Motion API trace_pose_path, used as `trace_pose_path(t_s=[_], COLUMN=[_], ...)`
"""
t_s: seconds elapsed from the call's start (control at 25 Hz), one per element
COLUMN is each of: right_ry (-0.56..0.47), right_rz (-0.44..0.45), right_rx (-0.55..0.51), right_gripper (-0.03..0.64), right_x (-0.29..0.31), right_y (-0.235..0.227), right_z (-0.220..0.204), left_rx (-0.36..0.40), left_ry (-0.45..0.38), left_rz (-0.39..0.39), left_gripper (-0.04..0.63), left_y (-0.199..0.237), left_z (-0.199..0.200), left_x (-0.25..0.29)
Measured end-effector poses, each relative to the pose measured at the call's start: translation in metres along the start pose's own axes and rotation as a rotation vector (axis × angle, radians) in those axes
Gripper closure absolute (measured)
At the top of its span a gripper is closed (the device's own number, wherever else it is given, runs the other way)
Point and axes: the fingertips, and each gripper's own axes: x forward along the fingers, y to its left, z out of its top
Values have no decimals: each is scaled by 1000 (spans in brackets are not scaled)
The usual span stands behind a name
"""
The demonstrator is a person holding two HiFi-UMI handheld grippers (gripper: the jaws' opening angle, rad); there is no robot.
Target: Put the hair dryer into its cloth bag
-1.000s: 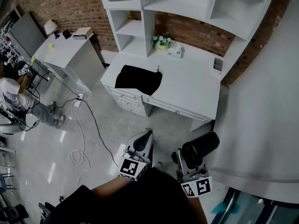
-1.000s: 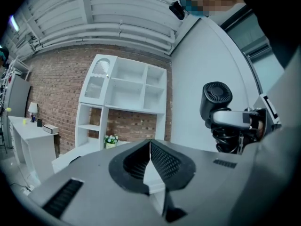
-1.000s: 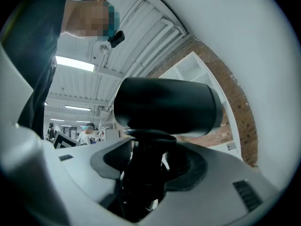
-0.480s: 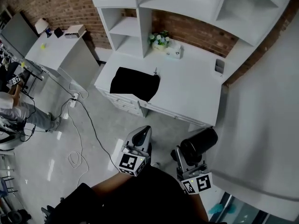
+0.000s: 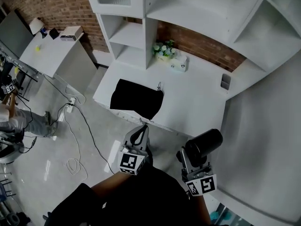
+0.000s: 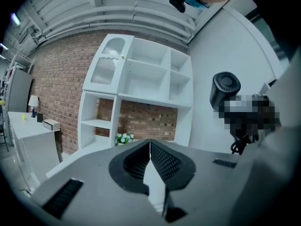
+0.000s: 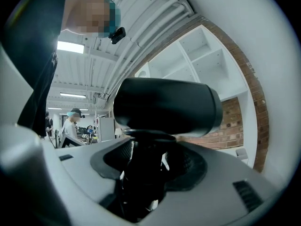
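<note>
- Head view looks steeply down on a pale, glossy floor [image 5: 94, 140], where a dark cable [image 5: 80, 121] trails across from the left.
- A tall white shelf unit [image 5: 188, 13] with open compartments stands at the back of the surface against a brick wall [image 5: 202, 41].
- The white surface [image 5: 197, 98] lies under the shelf unit, and most of its top is bare.
- A second, grey-white side table [image 5: 51, 55] stands well apart to the left and carries a few small things too small to tell.
- The black cloth bag [image 5: 136, 98] lies flat on the left part of the surface and reaches its front edge. No claw touches it.
- The black hair dryer [image 5: 203, 146] is held in the air in front of the surface, well apart from the bag. Its barrel sits above the right claw.
- The right claw [image 5: 190, 157] is clamped on the hair dryer's handle. In the right gripper view the handle fills the gap between the jaws of the claw [image 7: 148, 159], with the barrel [image 7: 167, 107] lying across above them.
- The left claw [image 5: 142, 127] hangs near the surface's front edge, just below the bag's corner. In the left gripper view its jaws [image 6: 150, 147] are pressed together with nothing between them, and the hair dryer [image 6: 225, 88] shows off to the right.
- A small bunch of flowers [image 5: 164, 49] stands at the back of the surface.
- A pale box [image 5: 178, 65] sits just beside the flowers.
</note>
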Motion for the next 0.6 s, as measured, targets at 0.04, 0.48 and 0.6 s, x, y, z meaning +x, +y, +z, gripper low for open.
trace_pose_path(t_s=[0.04, 0.48, 0.6], right_ry=[3, 52, 57], right_rz=[-2, -62, -82], right_rx=[-3, -52, -27], right_gripper=[376, 376, 376], right_x=[10, 118, 137], right_y=[-2, -18, -19], right_z=[1, -11, -17], left_rx=[11, 151, 97], left_ry=[11, 401, 495], left_rz=[-3, -147, -208], left_gripper=[577, 577, 575], left_y=[9, 85, 90], left_z=[-3, -144, -183], left_x=[8, 107, 128])
